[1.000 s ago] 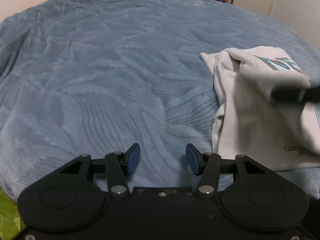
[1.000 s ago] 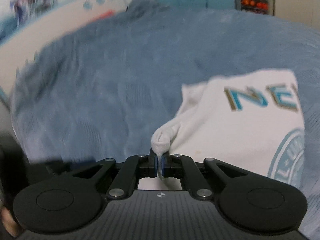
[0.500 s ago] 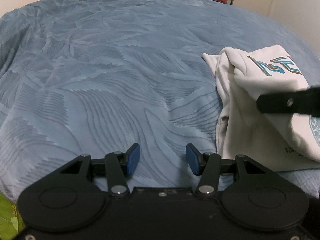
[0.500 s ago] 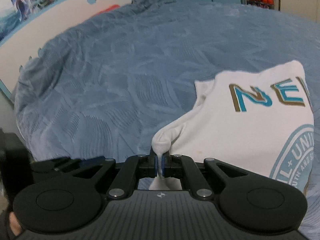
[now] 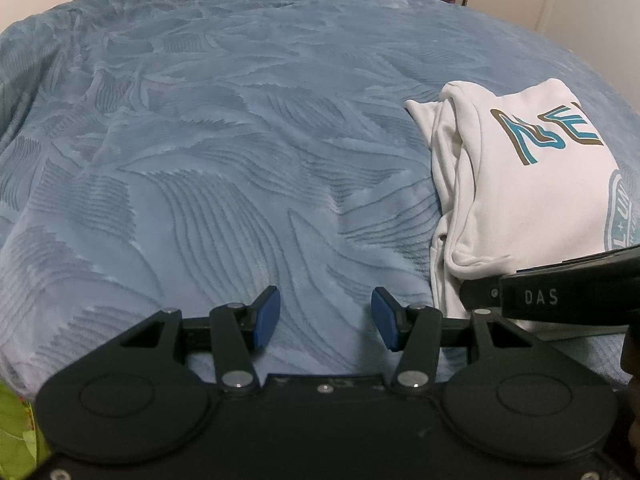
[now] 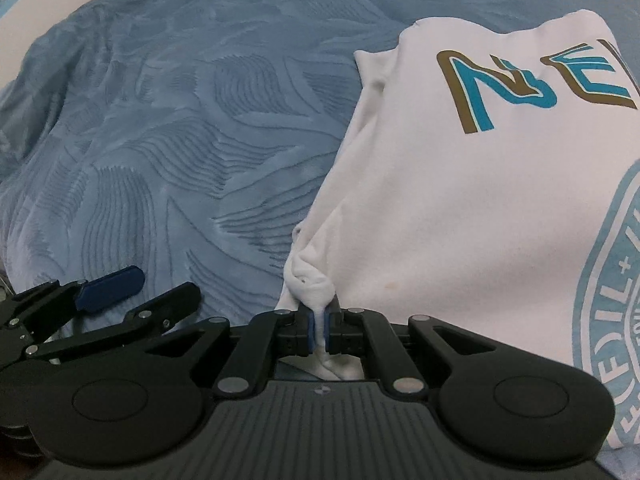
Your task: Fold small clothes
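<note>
Blue bedspread (image 5: 224, 152); right tool (image 6: 319, 330) clamped on white shirt (image 6: 460, 208), left tool (image 5: 325, 318) apart, seemingly empty.

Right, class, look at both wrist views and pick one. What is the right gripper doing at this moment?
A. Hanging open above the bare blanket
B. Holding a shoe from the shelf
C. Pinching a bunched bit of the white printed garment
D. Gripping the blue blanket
C: in the right wrist view the right gripper has its blue pads closed on a bunched fold of the white garment, while the left gripper is open over the blanket.
</note>
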`<state>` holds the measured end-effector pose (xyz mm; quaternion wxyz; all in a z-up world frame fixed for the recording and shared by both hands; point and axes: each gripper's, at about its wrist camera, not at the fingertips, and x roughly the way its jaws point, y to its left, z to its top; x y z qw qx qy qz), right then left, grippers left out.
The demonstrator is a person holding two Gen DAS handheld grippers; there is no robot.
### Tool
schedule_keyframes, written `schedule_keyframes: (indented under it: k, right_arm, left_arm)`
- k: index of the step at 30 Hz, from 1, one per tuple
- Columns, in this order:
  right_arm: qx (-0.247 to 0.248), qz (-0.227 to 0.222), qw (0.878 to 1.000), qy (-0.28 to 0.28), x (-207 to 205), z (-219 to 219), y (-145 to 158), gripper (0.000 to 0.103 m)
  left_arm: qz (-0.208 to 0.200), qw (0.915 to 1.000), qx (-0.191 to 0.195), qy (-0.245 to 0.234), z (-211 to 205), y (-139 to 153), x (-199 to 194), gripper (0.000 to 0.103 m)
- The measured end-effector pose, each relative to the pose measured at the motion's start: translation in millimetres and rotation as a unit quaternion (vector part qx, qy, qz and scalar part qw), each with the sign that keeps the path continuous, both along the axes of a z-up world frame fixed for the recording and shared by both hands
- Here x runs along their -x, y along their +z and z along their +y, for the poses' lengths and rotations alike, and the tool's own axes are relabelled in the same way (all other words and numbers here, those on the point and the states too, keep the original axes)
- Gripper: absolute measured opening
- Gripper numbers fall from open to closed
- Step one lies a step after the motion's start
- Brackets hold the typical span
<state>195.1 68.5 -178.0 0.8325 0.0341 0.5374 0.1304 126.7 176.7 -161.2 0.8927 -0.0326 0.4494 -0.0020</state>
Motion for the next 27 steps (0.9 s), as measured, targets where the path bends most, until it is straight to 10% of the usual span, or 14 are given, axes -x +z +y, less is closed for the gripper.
schedule_keyframes:
  k: [6,16,27]
  right_arm:
    - [0.029,-0.008,0.999,0.013,5,9,-1,0.006]
    - [-0.047,0.021,0.998,0.027,-1,-14,32,0.047]
    - [-0.013,-0.093,0.995,-0.037,-1,-124,87,0.058]
  left_arm:
    - [0.002,1.0,0.001,0.004,-2,1,0,0.052]
    - [-0.007,0.9999,0.004,0.014,2,16,4,0.052]
    - [-0.039,0.9991,0.001,-0.017,-38,42,-14,0.052]
